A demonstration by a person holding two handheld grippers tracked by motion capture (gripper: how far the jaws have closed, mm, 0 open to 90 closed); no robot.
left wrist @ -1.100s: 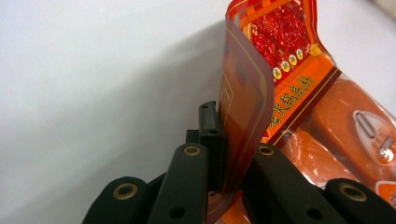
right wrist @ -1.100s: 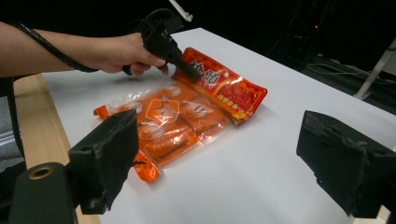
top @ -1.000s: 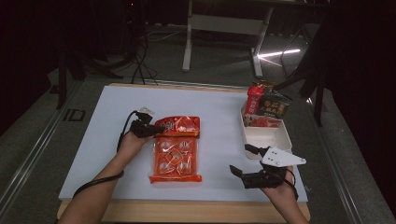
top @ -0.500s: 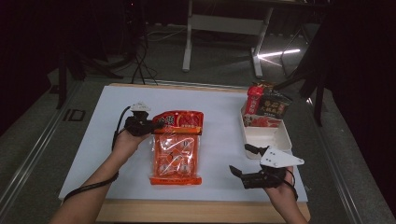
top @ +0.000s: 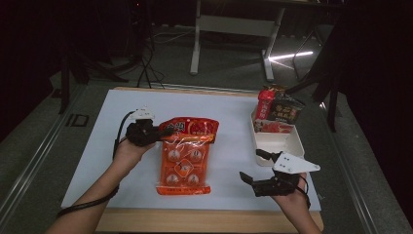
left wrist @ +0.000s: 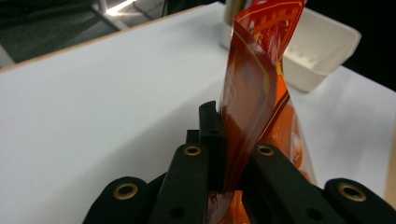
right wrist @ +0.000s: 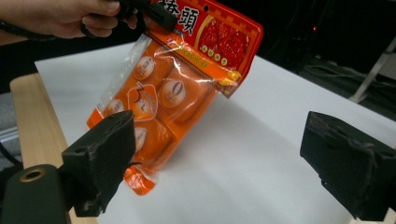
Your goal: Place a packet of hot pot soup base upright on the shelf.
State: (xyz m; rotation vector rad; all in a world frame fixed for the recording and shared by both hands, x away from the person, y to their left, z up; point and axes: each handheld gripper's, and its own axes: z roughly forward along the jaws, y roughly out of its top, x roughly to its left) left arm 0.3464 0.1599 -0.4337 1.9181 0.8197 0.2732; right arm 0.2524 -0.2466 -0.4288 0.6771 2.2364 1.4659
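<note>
1. From the high view, the left gripper (top: 155, 132) has its jaws pinching the top left corner of one orange snack bag (top: 186, 155). The bag's upper end is lifted and its lower end rests on the white worktop (top: 97, 146).
2. The left gripper view shows what the high view cannot: the bag's red header (left wrist: 250, 93) stands on edge between the two black jaws, which are pressed together on it.
3. The right gripper view shows the bag (right wrist: 168, 98) from the side, hanging tilted from the left hand (right wrist: 60, 16), with its bottom corner touching the worktop (right wrist: 261, 140).
4. The right gripper (top: 256, 168) sits low at the near right of the worktop. Its jaws are spread wide with nothing between them, and they have just been opening a little further.
5. Count: one bag with round pieces showing through its clear front, though I cannot tell how many.
6. One white tray (top: 280, 144) stands at the right edge, well apart from the bag. Its far end holds three packets (top: 277, 109), by my count from the high view.
7. Two grippers and two hands are in the scene.
</note>
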